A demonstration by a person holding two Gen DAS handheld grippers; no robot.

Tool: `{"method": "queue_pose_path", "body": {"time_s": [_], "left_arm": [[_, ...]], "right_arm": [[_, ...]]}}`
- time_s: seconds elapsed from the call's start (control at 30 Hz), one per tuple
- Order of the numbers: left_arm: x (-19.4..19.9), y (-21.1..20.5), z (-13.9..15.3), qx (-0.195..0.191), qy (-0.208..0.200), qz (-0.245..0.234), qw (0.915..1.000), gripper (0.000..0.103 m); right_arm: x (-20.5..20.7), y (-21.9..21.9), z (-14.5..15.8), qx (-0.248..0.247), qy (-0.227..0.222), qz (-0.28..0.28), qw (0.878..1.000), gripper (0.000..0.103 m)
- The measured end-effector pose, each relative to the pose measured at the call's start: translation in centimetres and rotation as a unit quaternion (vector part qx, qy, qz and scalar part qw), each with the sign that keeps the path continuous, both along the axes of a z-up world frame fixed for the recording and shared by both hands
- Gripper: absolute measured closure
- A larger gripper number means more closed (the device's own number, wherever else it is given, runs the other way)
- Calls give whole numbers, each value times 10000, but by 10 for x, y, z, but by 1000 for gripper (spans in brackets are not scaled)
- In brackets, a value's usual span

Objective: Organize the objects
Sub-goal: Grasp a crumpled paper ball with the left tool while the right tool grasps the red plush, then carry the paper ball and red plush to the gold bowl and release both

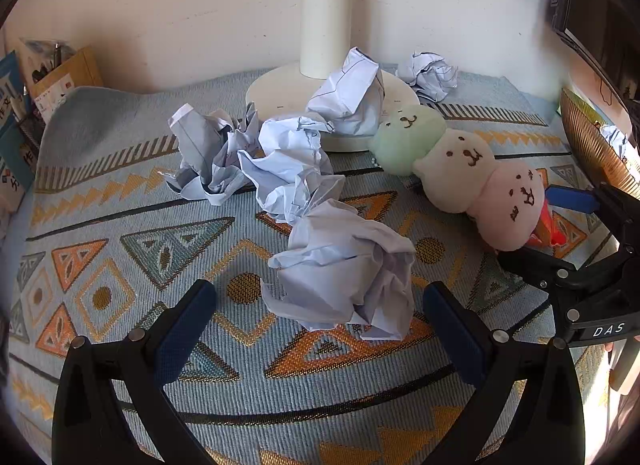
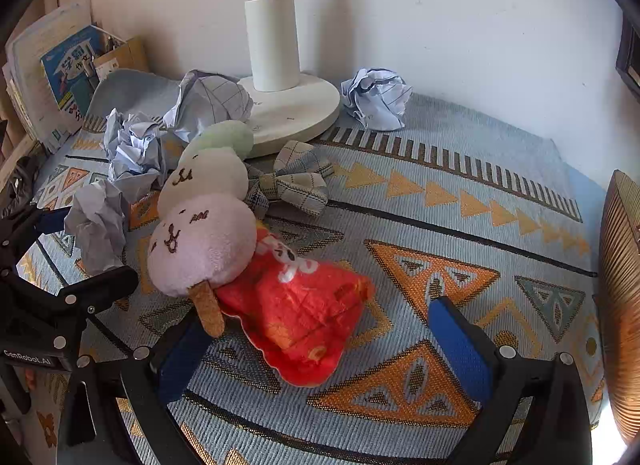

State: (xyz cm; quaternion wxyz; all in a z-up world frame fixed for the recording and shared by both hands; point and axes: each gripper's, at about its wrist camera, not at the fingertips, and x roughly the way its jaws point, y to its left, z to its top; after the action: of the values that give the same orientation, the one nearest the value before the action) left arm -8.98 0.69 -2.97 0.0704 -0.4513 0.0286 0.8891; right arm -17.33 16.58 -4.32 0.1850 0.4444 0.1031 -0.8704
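The left claw (image 1: 320,329) gapes wide around the nearest crumpled paper ball (image 1: 344,273), pads either side, likely lined up to pinch it. The right claw (image 2: 324,349) also stands open, straddling the fuzzy red pouch (image 2: 296,317) of the soft three-ball plush toy (image 2: 200,221). Farther off, more creased paper wads (image 1: 280,161) litter the woven bench cloth (image 1: 120,201) by the smooth lamp base (image 1: 280,97).

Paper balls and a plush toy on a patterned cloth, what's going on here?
A person is tidying with two handheld grippers. The left gripper is open, its fingers straddling the nearest crumpled paper ball without closing. The right gripper is open around the red end of the plush toy. More paper balls lie near the lamp base. Nothing is lifted yet.
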Motion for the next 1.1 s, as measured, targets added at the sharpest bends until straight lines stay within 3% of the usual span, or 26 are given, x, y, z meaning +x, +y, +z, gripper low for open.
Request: {"method": "queue_pose_path", "body": {"time_s": [0.17, 0.2, 0.23, 0.27, 0.3, 0.37, 0.57, 0.83, 1.1], "left_arm": [[0, 0, 0, 10, 1, -1, 10000, 0], [-1, 0, 1, 46, 11, -19, 10000, 1], [2, -1, 4, 58, 110, 23, 9999, 20], [5, -3, 7, 111, 241, 53, 9996, 59], [7, -5, 8, 164, 285, 73, 9994, 62], [6, -8, 8, 263, 266, 75, 9993, 62], [7, -9, 9, 294, 264, 64, 9992, 61], [9, -19, 9, 663, 276, 89, 9974, 61], [12, -18, 10, 664, 274, 116, 9974, 60]], "right_arm": [[-2, -3, -1, -44, 20, -20, 10000, 1], [0, -6, 1, -82, 100, 31, 9999, 18], [5, -15, 5, -109, 236, 177, 9995, 35], [9, -23, 6, 33, 346, 313, 9989, 51], [12, -29, 6, 174, 461, 402, 9980, 57], [14, -34, 7, 282, 548, 443, 9971, 60], [17, -18, 10, -333, 314, 477, 9978, 63], [33, -9, 22, -408, 780, 175, 9960, 68], [43, 18, 37, -1029, 1193, -224, 9873, 69]]}}
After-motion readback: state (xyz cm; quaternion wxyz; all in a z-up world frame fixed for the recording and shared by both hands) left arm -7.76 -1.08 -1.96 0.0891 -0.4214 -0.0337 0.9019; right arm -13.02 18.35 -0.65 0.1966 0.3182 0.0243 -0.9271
